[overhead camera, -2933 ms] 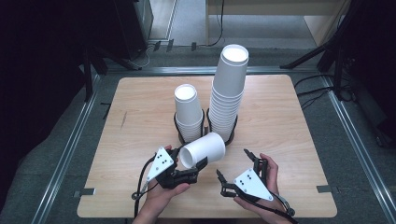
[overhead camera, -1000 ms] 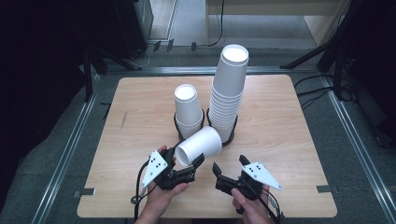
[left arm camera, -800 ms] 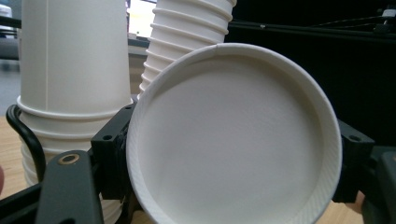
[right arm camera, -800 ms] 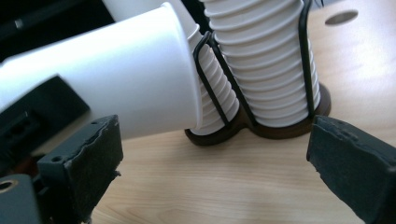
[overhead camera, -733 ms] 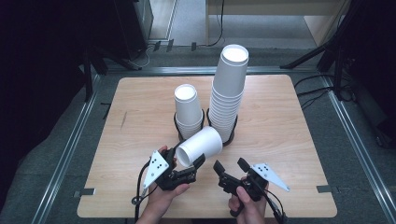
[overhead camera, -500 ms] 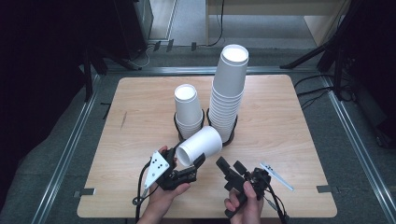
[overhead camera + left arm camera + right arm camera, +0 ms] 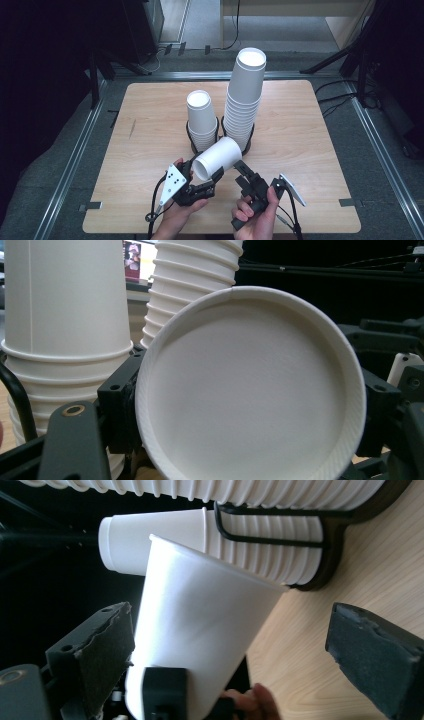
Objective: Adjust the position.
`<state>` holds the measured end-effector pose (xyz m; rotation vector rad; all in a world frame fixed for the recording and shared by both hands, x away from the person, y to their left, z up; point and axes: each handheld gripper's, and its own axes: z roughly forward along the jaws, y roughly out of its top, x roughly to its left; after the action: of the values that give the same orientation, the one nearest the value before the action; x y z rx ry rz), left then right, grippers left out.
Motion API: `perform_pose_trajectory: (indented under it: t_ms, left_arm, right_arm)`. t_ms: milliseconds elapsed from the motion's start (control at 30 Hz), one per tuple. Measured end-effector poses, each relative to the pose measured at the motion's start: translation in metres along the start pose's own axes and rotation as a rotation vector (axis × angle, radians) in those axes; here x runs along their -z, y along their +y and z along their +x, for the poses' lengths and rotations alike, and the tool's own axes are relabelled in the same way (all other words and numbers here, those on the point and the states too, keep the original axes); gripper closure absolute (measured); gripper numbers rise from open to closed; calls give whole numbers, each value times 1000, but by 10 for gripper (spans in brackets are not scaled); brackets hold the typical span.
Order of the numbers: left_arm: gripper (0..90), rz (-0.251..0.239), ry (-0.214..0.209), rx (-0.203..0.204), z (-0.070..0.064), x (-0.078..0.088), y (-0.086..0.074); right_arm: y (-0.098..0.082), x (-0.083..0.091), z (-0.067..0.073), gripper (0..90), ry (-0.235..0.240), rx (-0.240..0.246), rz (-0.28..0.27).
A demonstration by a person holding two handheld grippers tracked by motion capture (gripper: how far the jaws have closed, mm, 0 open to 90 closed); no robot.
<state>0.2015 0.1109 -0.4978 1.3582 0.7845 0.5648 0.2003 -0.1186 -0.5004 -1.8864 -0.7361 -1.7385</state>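
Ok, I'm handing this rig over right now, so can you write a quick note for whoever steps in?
Left gripper: shut on the loose cup, held tipped on its side above the table.
Right gripper: open, beside that cup, jaws just been closing, not gripping it.
Short stack and tall stack stand in black holders.
Done: one cup picked up. Left: probably placing it on a stack.

Even, soft overhead light brightens the wooden table (image 7: 150, 110), while the floor to the far left and right sinks into darkness. Shadows are faint, and the white cups (image 7: 65, 295) nearly wash out. The gripper views look soft up close.
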Motion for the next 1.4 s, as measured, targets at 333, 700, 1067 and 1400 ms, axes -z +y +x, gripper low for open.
perform_pose_trajectory:
  t_ms: [333,700,1067,1400]
  left_arm:
    - [219,3,-9,-19,-5,-2,-2]
    - [219,13,-12,-49,-10,-4,-5]
    - [219,25,-21,-69,-14,-5,-7]
    - [219,32,-29,-72,-15,-5,-8]
  right_arm:
    - [0,-9,-1,57,43,-135,12]
    - [0,-20,-8,55,75,-216,22]
    - [4,-32,-13,53,91,-268,40]
    - [6,-38,-13,62,96,-271,58]
